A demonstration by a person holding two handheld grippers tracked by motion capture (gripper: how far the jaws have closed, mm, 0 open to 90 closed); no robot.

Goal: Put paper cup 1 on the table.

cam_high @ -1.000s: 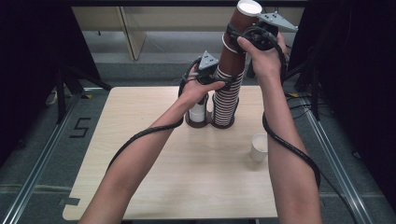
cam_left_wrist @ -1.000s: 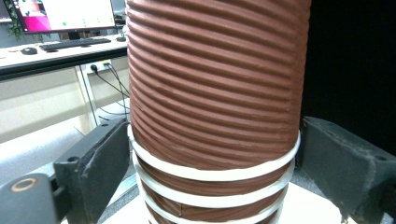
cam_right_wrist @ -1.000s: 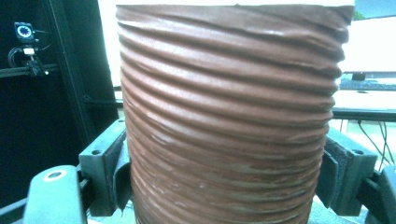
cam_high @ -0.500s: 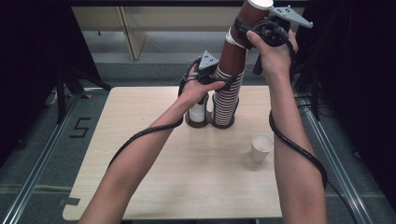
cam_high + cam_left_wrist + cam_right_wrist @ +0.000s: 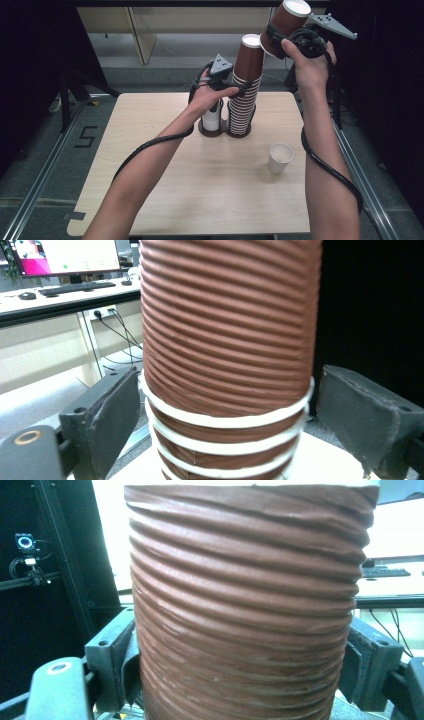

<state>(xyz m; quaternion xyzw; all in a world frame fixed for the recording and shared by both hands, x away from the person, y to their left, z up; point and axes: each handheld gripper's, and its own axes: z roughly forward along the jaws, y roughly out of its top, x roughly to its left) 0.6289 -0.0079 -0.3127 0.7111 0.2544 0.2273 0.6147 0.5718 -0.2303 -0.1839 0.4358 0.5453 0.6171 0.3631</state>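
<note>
Above the far right corner of the desk (image 5: 150, 200), my right gripper (image 5: 280, 39) holds a single brown ribbed cup (image 5: 285, 25), lifted clear of the stack and tilted so its white inside faces up and away. Seen from the right gripper view, this cup (image 5: 245, 605) stands between both black pads, which press into its ribbed wall on either side, so my right jaws are pinching it.

Lower and to the left, my left gripper (image 5: 235, 89) sits against the tall stack of brown cups (image 5: 245, 85), which rises from a dark holder (image 5: 235, 132) near the far middle of the desk. From the left gripper view the stack (image 5: 225, 340) stands between my jaws, with white rims showing under the top cup. The left-hand pad touches or nearly touches those rims, while the right-hand pad stands apart from the stack with a dark gap between; these jaws are spread around the stack, not clamped on it.

Beside the stack, in the same holder, a short white cup stack (image 5: 211, 120) stands partly behind my left hand (image 5: 207, 97). A lone white cup (image 5: 280, 157) stands upright on the desk, well apart from the holder, toward the right edge. My right hand (image 5: 310, 65) grips its tool high, with the cable trailing down along the forearm.
</note>
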